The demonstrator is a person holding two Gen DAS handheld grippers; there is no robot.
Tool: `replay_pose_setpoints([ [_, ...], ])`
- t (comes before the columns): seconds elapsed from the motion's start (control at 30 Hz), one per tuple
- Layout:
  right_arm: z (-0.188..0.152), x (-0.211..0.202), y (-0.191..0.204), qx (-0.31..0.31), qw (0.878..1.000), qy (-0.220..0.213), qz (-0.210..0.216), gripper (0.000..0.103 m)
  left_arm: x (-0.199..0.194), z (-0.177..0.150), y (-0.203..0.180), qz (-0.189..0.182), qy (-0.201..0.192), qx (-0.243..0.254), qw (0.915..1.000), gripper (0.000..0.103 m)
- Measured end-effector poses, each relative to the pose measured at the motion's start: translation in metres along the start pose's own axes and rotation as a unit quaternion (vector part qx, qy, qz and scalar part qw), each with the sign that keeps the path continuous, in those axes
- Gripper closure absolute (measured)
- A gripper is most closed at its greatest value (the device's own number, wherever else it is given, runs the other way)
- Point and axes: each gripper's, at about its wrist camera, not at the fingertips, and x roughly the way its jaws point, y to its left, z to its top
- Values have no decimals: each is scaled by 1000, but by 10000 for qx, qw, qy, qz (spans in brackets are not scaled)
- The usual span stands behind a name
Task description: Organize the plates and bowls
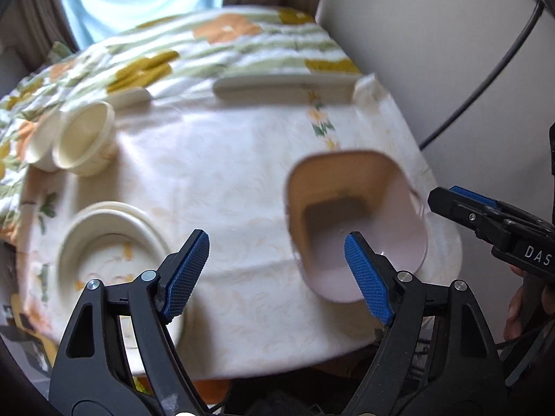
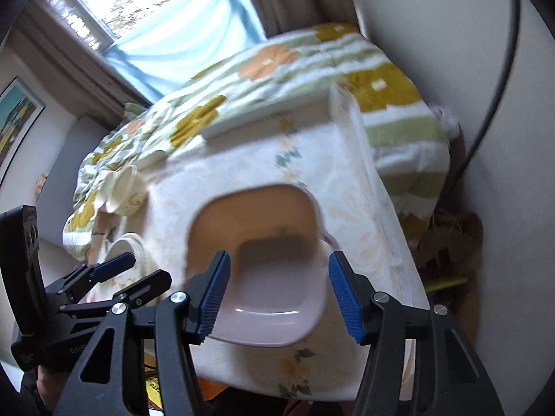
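Observation:
A square pale pink bowl (image 1: pixel 350 215) sits on the table near its front right edge; it also shows in the right wrist view (image 2: pixel 263 260). My right gripper (image 2: pixel 275 293) is open, its blue pads on either side of the bowl's near rim. My left gripper (image 1: pixel 277 270) is open and empty above the cloth, left of the pink bowl. A stack of round cream plates (image 1: pixel 107 242) lies at the front left. Two cream cups (image 1: pixel 83 138) lie on their sides at the far left. A flat white plate (image 1: pixel 277 86) lies at the back.
The table carries a white floral cloth (image 1: pixel 215 159). Behind it is a bed with an orange and green flowered blanket (image 1: pixel 194 52). A wall (image 1: pixel 433 52) with a black cable stands at the right. A window with curtains is at the back.

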Motion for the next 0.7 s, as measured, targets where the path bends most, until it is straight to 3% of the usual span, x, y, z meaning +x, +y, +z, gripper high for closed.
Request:
replay_pose_setpoints([
  [0.07,7,-11,20,-309,9993,-140,154,45,-32,2,12,168,-370,-164,9990,21],
  [0.13,13,-19,42,-630,9967,-325,398,5,-59,5,27,432,-718,-339,9959,7],
  [0.17,15,-22,53,-770,9948,-413,527,1,-73,5,36,536,-897,-431,9936,0],
  [0.33,30,-16,107,-1448,9839,-526,907,1,-113,12,93,986,-1240,-921,9831,0],
  [0.47,46,6,155,-1879,9773,-403,891,1,-125,18,148,1025,-1308,-1364,9766,0],
  [0.7,87,82,206,-1846,9786,262,866,1,-87,44,247,720,-772,-1982,9745,0],
])
